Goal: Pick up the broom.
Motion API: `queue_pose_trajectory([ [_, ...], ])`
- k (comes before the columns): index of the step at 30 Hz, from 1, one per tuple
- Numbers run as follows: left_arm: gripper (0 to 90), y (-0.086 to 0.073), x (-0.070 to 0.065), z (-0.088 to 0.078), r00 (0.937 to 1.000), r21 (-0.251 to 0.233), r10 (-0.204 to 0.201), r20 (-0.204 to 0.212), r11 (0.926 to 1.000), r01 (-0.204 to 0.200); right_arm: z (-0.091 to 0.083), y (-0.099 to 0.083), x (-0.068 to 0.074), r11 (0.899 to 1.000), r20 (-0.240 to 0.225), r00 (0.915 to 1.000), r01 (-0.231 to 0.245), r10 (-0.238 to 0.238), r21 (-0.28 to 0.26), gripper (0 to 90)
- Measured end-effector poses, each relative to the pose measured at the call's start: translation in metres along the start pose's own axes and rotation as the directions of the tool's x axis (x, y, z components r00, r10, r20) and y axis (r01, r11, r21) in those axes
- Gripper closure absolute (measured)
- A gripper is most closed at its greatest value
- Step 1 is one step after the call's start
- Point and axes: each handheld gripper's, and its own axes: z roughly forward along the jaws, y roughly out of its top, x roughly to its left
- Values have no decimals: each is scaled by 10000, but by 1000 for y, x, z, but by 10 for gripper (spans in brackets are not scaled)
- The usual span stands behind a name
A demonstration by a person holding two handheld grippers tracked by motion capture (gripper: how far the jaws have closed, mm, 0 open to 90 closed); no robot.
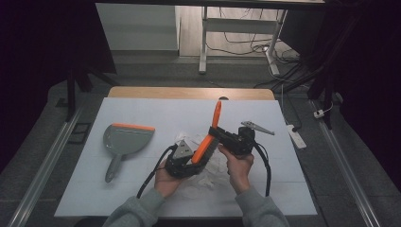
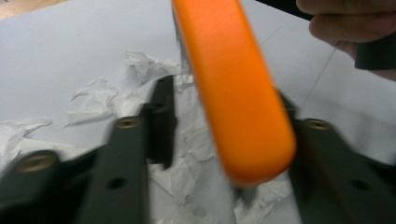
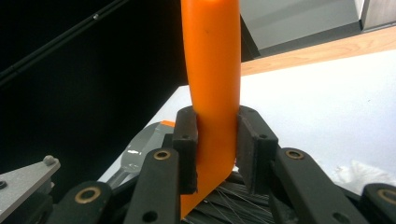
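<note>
Grey plastic dustpan with an orange lip [image 1: 124,139] far left on the white table top [image 1: 94,189], flat, well apart from the work. Next, left gripper [image 2: 224,112]: jaws apart around the head end of the orange-backed, dark-bristled hand brush [image 1: 210,137], a gap showing at one pad, so no clamp yet. Brush held up above the torn white paper scraps [image 2: 116,100], slanting away with its handle high. Further right, right gripper [image 3: 217,140]: jaws clamped on the orange handle, both pads pressed flat to it.

Probably a handover or a regrip. Best to keep the right clamp firm and level, centre the left pads squarely on the orange back rather than the bristles, close fully, then test before loosening the right. Risk: a slanted, one-pad bite letting the brush twist.
</note>
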Motion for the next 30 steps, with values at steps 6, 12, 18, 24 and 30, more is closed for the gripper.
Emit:
queue_pose_trajectory([
  [6,764,0,14,-5,9991,104,-429,-67,9990,429,-1,-1,2,9998,-200,9997,-148,145,-133,710],
  [12,774,-1,21,-9,9998,450,-175,-80,9988,178,1,-2,5,10000,-288,9996,50,-50,4,706],
  [18,779,1,25,-14,9996,571,162,-211,9983,-150,3,-1,5,9982,-221,9982,564,-560,196,642],
  [24,780,3,33,-25,9991,622,295,-312,9977,-275,-2,8,7,9897,-193,9910,1334,-1325,526,461],
  [30,781,5,42,-36,9977,915,597,-325,9942,-565,-11,18,8,9552,-408,9610,2765,-2736,1060,398],
])
